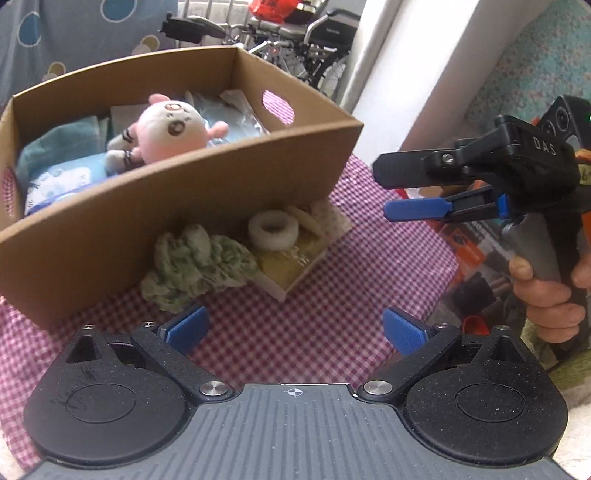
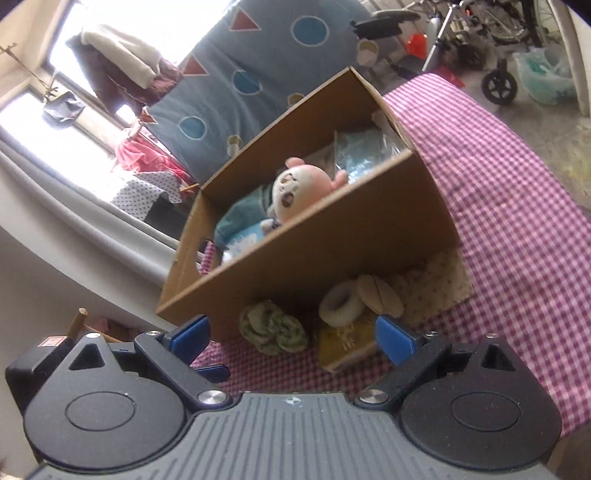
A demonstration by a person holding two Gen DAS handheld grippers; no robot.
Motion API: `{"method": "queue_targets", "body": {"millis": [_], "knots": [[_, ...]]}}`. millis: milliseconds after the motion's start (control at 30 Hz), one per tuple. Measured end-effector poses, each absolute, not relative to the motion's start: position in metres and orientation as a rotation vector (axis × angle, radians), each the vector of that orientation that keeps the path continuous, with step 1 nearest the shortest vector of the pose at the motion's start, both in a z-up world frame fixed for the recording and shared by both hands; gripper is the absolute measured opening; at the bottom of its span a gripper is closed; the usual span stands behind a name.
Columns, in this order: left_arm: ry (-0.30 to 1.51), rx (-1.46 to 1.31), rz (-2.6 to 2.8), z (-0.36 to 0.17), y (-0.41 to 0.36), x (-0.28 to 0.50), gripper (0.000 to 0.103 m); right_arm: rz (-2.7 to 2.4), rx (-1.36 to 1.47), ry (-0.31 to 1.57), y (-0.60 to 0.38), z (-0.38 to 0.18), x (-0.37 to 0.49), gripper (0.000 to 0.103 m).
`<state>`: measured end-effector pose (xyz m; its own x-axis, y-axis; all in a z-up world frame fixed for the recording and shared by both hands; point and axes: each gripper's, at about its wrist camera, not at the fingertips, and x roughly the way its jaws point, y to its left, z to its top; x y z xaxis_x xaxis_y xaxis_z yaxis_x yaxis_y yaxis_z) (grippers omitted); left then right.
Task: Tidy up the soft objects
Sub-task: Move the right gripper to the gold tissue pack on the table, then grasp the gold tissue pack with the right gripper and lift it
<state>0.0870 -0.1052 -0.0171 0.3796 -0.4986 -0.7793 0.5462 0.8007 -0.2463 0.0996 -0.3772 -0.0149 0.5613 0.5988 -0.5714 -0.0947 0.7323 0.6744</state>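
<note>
Both hand-held grippers — left (image 1: 293, 328), right (image 2: 291, 338) — spread wide and carrying nothing, poised over the checked tabletop (image 1: 288, 332) to reach the crumpled green cloth (image 1: 195, 266) and white ring (image 1: 272, 229) beside the cardboard box (image 1: 177, 206) — pink plush (image 1: 173, 127) already inside.

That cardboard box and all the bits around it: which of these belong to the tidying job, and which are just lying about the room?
Part of the job:
box
pink plush, inside the box
green cloth
white ring
left gripper
right gripper

Just lying about:
checked tablecloth
wheelchair
patterned blue cushion
</note>
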Motion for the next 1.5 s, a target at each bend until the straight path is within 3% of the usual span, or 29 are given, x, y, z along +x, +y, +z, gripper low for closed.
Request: {"method": "queue_targets", "body": {"millis": [233, 500, 867, 1033, 1300, 1500], "knots": [[1.011, 0.164, -0.727, -0.049, -0.146, 0.093, 0.092, 0.395, 0.508, 0.985, -0.371, -0.054, 0.115, 0.069], [1.039, 0.187, -0.748, -0.064, -0.159, 0.107, 0.089, 0.450, 0.432, 1.028, -0.354, -0.067, 0.131, 0.067], [1.127, 0.111, -0.786, -0.051, -0.135, 0.098, 0.091, 0.558, 0.455, 1.139, -0.346, -0.061, 0.109, 0.069], [1.104, 0.114, -0.750, -0.048, -0.120, 0.095, 0.091, 0.491, 0.407, 1.105, -0.344, -0.055, 0.097, 0.069], [1.054, 0.289, -0.695, -0.060, -0.138, 0.092, 0.074, 0.465, 0.398, 1.111, -0.341, -0.068, 0.114, 0.061], [1.044, 0.336, -0.673, -0.068, -0.146, 0.092, 0.069, 0.469, 0.388, 1.110, -0.331, -0.073, 0.109, 0.051]]}}
